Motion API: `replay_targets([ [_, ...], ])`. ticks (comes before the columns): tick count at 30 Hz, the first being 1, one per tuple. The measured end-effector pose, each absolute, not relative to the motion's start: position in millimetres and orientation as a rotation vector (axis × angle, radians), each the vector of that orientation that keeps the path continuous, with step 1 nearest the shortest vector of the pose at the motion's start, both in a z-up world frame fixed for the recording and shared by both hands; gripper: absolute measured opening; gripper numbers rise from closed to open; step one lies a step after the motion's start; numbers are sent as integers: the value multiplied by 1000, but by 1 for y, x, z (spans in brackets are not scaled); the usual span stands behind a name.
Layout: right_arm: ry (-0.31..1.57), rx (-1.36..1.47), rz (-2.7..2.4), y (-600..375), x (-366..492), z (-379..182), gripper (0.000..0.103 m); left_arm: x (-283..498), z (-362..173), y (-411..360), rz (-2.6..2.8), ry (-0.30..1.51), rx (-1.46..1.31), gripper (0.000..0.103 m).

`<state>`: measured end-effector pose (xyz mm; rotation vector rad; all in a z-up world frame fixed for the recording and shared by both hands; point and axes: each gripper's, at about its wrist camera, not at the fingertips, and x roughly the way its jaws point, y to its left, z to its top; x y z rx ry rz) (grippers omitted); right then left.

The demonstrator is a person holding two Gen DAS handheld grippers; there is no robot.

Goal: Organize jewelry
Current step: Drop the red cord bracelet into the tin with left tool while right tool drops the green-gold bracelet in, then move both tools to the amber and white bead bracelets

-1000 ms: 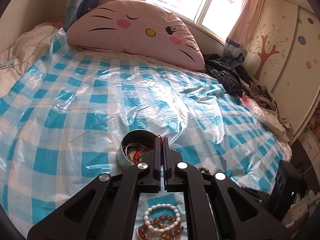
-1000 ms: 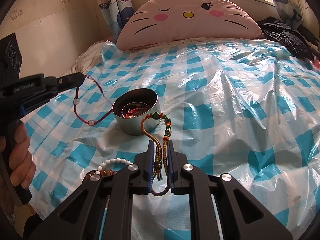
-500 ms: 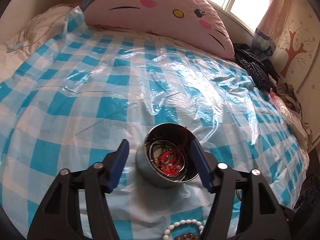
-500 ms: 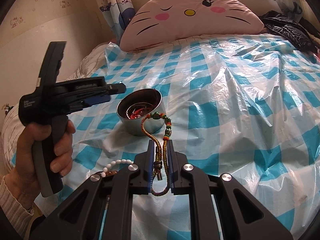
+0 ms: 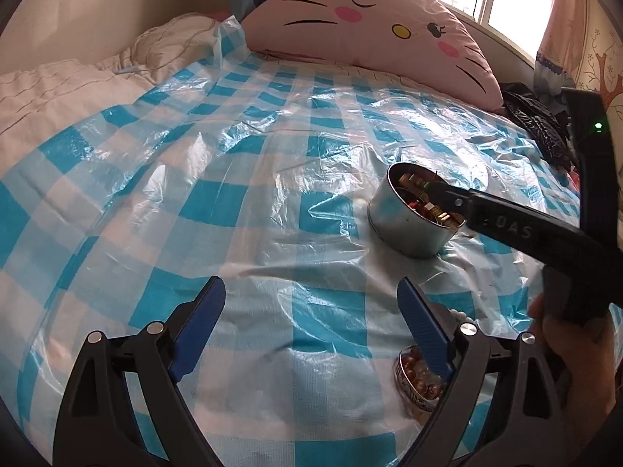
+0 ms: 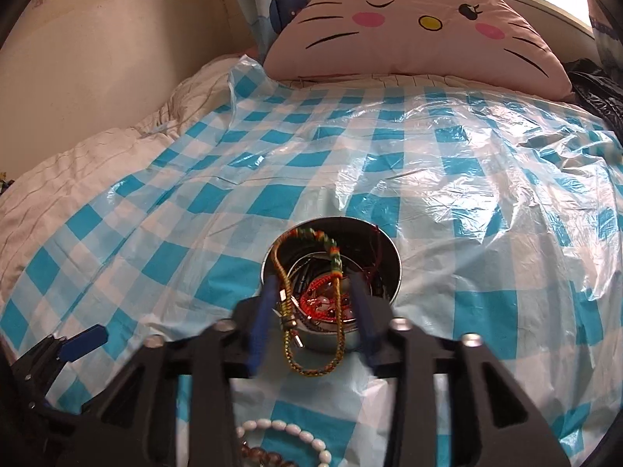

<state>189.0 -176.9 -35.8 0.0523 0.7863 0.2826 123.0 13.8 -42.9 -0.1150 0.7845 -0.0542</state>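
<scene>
Over the metal tin [image 6: 331,268] my right gripper [image 6: 315,311] has just been opening, so the braided bracelet [image 6: 311,295] hangs loose between its fingers; my left gripper [image 5: 311,330] gapes empty, ready for the bead bracelets [image 5: 418,379].

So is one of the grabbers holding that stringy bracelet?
No. The right gripper has just been opening; the braided bracelet hangs loose between its fingers over the metal tin. The left gripper is open and empty.

Pink cat pillow [image 6: 412,27]; checkered plastic sheet [image 5: 241,202].
</scene>
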Motion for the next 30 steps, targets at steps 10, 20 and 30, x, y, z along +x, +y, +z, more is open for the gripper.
replay_targets([
  [10, 742, 134, 190, -213, 121, -31, 64, 121, -42, 9, -51, 778, -92, 86],
  [20, 942, 65, 190, -211, 107, -60, 65, 125, -47, 22, 11, 803, -133, 87],
  [30, 986, -31, 19, -223, 115, -79, 70, 128, -51, 19, 9, 828, -121, 87],
])
